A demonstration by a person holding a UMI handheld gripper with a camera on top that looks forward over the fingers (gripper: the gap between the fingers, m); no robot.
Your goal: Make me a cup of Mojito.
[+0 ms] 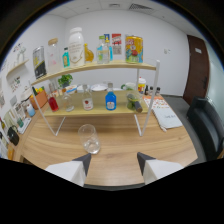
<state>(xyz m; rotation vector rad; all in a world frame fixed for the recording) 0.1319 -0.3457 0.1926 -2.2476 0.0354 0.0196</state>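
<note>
A clear stemless glass [89,138] stands on the wooden table [150,150], just ahead of my left finger. My gripper [113,160] is open with nothing between its fingers, hovering above the table's near part. Beyond the glass, a white-framed wooden shelf [100,111] carries bottles on its lower board: a blue-liquid bottle [110,100], a clear bottle with a red label [87,100], a red bottle [53,102] and a dark green bottle [133,103]. A small potted mint-like plant [65,80] sits behind them.
The upper shelf board [95,67] holds tall jars, a white canister [76,47], small bottles and colourful boxes [133,49]. A paper sheet [167,117] lies right of the shelf. A dark chair [207,122] stands at the table's right. Wall racks with small items hang on the left.
</note>
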